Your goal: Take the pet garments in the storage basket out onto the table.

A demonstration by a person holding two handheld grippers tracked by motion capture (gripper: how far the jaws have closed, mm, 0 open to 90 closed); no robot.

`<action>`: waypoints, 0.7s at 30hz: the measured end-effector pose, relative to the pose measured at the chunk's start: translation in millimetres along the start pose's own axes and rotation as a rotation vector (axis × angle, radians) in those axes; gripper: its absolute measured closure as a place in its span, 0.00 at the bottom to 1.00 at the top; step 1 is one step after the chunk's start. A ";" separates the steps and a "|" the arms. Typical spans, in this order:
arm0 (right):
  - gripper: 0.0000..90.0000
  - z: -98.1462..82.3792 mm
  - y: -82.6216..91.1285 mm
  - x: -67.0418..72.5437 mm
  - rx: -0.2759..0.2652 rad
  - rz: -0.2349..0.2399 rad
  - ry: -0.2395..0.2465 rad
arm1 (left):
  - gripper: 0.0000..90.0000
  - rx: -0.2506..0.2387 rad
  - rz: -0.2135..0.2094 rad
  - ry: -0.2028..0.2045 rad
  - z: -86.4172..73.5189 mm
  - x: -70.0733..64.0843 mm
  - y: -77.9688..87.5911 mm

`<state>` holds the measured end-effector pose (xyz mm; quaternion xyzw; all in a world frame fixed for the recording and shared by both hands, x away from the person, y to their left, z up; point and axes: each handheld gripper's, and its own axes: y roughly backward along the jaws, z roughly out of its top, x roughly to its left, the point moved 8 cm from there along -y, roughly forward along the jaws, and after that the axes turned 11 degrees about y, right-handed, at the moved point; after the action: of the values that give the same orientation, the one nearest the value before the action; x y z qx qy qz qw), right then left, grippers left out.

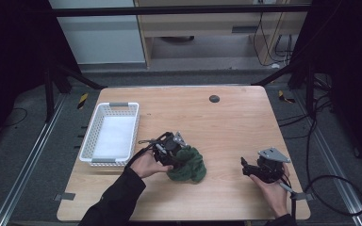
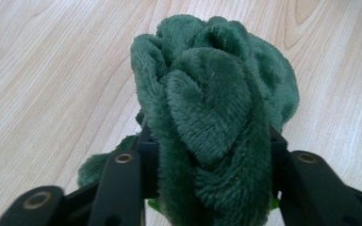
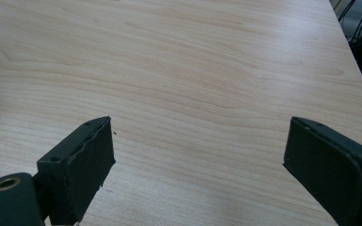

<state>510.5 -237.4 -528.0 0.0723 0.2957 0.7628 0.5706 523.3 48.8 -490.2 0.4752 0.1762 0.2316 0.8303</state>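
— Nearest the lens: two black jaws of the left gripper (image 2: 212,160), clamped on a bunched dark green cloth (image 2: 214,113) that bulges up between them. Plush, folded on itself.

— Placement on the bench (image 1: 226,127)?

— Toward the near edge, a little left of centre. Green cloth (image 1: 188,165) partly resting on the wood, left gripper (image 1: 172,149) pressed into its left side, held by the left hand (image 1: 146,165) in a dark sleeve.

— Further left?

— White slatted basket (image 1: 88,141) along the left edge, long side running front to back, pale lining visible inside. Well apart from the cloth.

— And rightward?

— Small dark round disc (image 1: 214,98) near the far edge, right of centre. Then the right gripper (image 1: 248,168) by the near right corner, grey three-cornered plate on top, cable trailing off the bench.

— Its jaws?

— Spread wide in the right gripper view (image 3: 198,165), bare wood between, gripping nothing.
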 end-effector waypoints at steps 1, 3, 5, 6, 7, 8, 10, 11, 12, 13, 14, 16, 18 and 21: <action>0.10 -0.1 -0.3 -0.1 0.000 -0.001 0.002 | 0.59 0.000 0.003 0.001 0.1 0.7 -0.3; 0.10 -0.3 -0.3 0.4 0.002 -0.001 0.000 | 0.56 0.003 0.003 0.005 -0.3 1.2 -0.9; 0.10 -0.4 -0.3 0.4 0.003 -0.001 0.000 | 0.52 0.005 0.001 0.008 -0.6 1.4 -1.4; 0.10 -0.3 -0.3 0.1 0.002 -0.001 0.002 | 0.49 0.005 0.002 0.010 -0.9 1.5 -1.6; 0.10 -0.3 -0.3 0.0 0.001 -0.001 0.003 | 0.47 0.007 0.004 0.011 -1.3 1.7 -1.7; 0.10 -0.2 -0.2 -0.1 0.001 0.000 0.002 | 0.44 0.007 0.009 0.010 -1.6 2.1 -1.5; 0.10 -0.2 -0.2 -0.3 0.001 -0.001 0.002 | 0.39 0.002 0.007 0.012 -1.7 2.1 -0.6; 0.10 -0.2 -0.1 -0.3 0.001 -0.002 0.002 | 0.36 -0.003 0.007 0.015 -1.6 2.1 0.2; 0.10 -0.1 0.1 -0.2 0.001 -0.002 -0.001 | 0.34 -0.003 0.011 0.013 -1.6 2.3 1.5; 0.10 -0.1 0.1 -0.1 0.001 -0.001 -0.001 | 0.32 -0.018 0.012 0.013 -1.1 2.2 2.9; 0.10 -0.3 0.0 -0.3 0.001 -0.002 0.001 | 0.30 -0.022 0.013 0.011 -1.0 2.3 4.7; 0.10 -0.3 -0.1 -0.3 0.002 -0.002 0.001 | 0.28 -0.035 0.014 0.014 -0.7 2.3 7.8; 0.10 -0.2 0.0 -0.2 0.002 -0.002 -0.002 | 0.25 -0.052 0.013 0.016 -0.5 2.1 12.0; 0.10 -0.3 0.0 -0.4 0.002 -0.002 -0.002 | 0.21 -0.080 0.020 0.020 -0.4 1.8 18.9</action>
<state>510.5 -237.8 -528.1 0.0732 0.2960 0.7619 0.5715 520.5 58.4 -474.0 0.4412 0.1703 0.2517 0.8444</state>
